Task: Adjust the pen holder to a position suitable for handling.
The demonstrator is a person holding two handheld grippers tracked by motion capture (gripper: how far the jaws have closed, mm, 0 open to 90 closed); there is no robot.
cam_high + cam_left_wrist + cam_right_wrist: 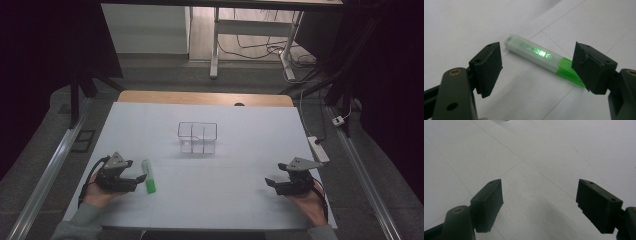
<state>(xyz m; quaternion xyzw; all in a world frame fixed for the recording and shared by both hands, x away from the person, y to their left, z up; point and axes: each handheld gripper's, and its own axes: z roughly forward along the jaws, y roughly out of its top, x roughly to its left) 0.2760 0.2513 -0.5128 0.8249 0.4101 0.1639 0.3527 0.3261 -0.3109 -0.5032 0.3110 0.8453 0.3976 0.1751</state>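
A green highlighter [148,176] lies flat on the white table sheet [225,200] at the left. My left gripper [138,172] rests just left of it, open, jaws facing the pen. In the left gripper view the highlighter [541,56] lies just beyond the open jaws, its green cap partly hidden behind the right jaw, and my left gripper [537,68] holds nothing. My right gripper [271,180] rests open near the table's right front, and in its own view the right gripper [540,205] has bare white sheet between its jaws.
A small clear plastic box with compartments [197,137] stands at the table's middle. A white power strip [318,149] lies at the right edge. A desk frame and cables [260,47] stand on the floor beyond the table.
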